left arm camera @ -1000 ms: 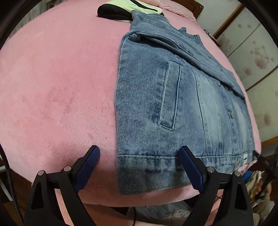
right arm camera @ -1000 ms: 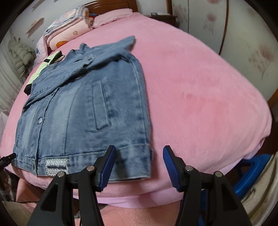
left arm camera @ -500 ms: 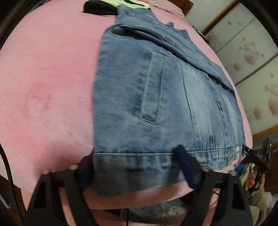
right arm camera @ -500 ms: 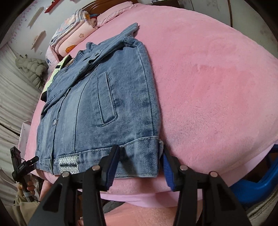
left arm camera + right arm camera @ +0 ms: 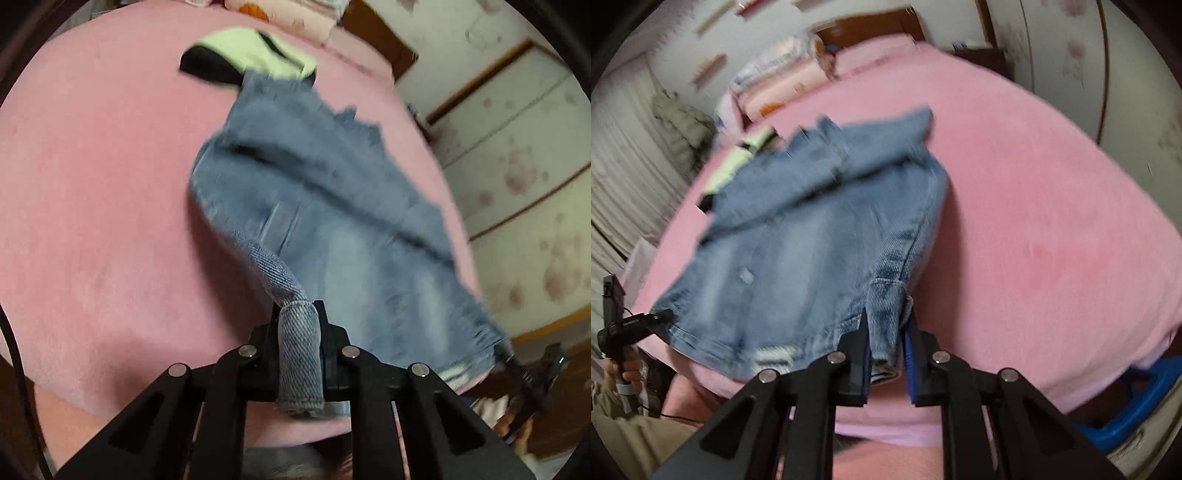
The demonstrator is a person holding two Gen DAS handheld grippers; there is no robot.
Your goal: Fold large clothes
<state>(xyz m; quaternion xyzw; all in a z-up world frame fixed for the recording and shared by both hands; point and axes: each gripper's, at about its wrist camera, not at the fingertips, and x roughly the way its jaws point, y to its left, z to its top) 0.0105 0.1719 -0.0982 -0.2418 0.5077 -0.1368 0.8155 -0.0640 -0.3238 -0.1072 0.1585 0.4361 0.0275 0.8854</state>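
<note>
On the pink bed [image 5: 92, 206] lies a blue denim jacket [image 5: 332, 229], its near hem raised off the cover at both corners. From the left wrist view, the left hand-held gripper [image 5: 300, 314] has just been closing and is now clamped on the hem corner, a rolled band of denim standing up between its jaws and hanging over toward the camera. From the right wrist view, the right hand-held gripper [image 5: 886, 325] has likewise just been closing and pinches the opposite hem corner between its blue pads [image 5: 911, 365]. Between the two corners the jacket sags and its far part, with the collar and a folded sleeve, rests on the bed. Beyond the collar, touching it, lies a black and pale green garment [image 5: 243, 55]. Folded pink bedding [image 5: 783, 81] sits near the wooden headboard [image 5: 871, 22]. Much of the denim is blurred.
</note>
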